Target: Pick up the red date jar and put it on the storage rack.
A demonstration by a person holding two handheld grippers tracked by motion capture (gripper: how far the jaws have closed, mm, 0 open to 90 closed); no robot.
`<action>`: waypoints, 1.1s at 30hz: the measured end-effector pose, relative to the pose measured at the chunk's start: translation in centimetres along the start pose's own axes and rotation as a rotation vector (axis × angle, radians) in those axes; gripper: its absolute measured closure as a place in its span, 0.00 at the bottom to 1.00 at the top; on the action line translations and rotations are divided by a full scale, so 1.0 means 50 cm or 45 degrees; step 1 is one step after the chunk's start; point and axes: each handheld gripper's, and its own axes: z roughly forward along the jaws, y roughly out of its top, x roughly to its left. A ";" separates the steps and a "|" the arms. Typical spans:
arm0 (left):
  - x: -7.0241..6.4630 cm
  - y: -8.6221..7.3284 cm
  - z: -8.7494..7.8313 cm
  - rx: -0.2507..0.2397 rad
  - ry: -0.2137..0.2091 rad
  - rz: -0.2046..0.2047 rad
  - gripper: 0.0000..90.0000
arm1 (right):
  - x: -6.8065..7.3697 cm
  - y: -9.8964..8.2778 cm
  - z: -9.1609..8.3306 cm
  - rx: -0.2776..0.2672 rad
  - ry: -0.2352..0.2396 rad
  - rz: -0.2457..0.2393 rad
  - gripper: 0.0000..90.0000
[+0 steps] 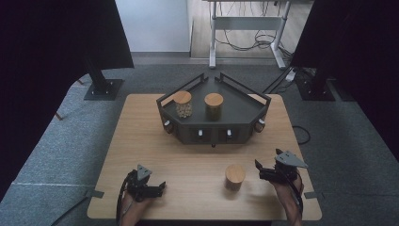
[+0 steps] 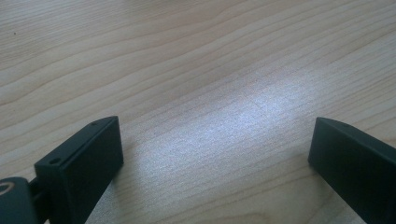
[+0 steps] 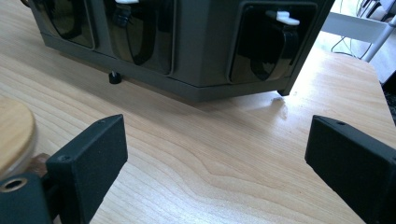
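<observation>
Wooden-lidded jar stood near the desk's front edge, just left of the right gripper, jaws spread and empty, left gripper by the front-left corner, apparently spread too, dark rack at the back edge.

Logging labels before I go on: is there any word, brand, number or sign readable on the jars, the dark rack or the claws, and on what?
None can be read.
Jar near the right claw: plain wooden lid, no label showing.
Two jars on the rack: no label legible.
Rack: the white tabs on its front carry no readable marks.
Left claw, right claw: plain black jaws, no print.
</observation>
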 end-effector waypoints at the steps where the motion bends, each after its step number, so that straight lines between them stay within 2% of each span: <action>1: 0.000 0.000 0.000 0.000 0.000 0.000 0.03 | 0.002 0.002 -0.002 -0.005 0.001 0.001 0.05; 9: 0.000 0.000 0.000 0.000 -0.001 0.001 0.03 | 0.016 0.017 -0.018 -0.036 0.029 0.038 0.05; 20: 0.000 0.000 0.000 0.000 -0.001 0.001 0.03 | 0.054 0.026 -0.023 -0.047 0.090 -0.002 0.05; 33: 0.000 0.000 0.000 -0.001 -0.002 0.001 0.03 | 0.082 0.033 -0.025 -0.056 0.139 -0.020 0.04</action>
